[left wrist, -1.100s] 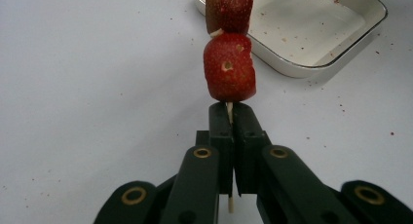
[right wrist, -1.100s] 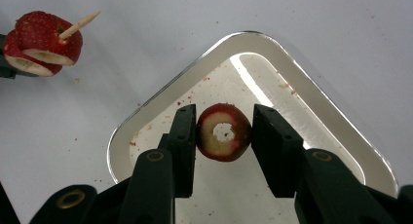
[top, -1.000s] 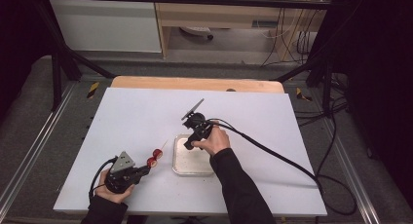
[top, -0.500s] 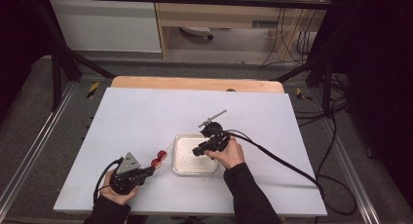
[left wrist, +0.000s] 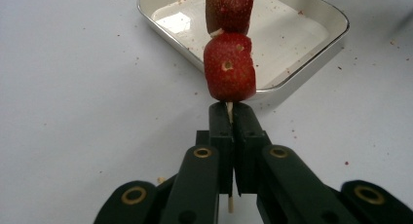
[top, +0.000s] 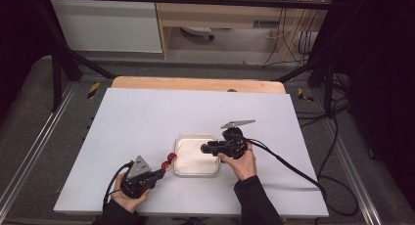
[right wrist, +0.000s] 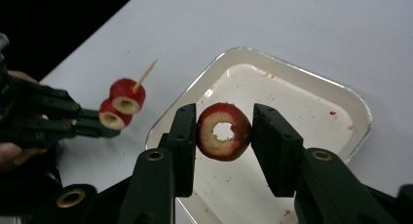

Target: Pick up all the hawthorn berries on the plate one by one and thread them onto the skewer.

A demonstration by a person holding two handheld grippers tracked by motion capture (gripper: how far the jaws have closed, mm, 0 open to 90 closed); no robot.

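Note:
A thin wooden skewer carries two red cored fruit pieces, and my left gripper is shut on its lower end. From above, the skewered fruit hangs just left of the shallow white tray, with the left gripper near the table's front. My right gripper is shut on a third red fruit ring with a hole through its core, held over the tray. It points left towards the skewer's bare tip. From above, the right gripper is over the tray's right half.
The tray holds only red crumbs and juice marks. A white sheet covers the table, with a wooden strip along its far edge. Each gripper trails a black cable; the right one runs off to the right.
My right gripper has moved right and nearer with the fruit ring and turned to point left. The left gripper with the skewer has shifted slightly right, towards the tray.

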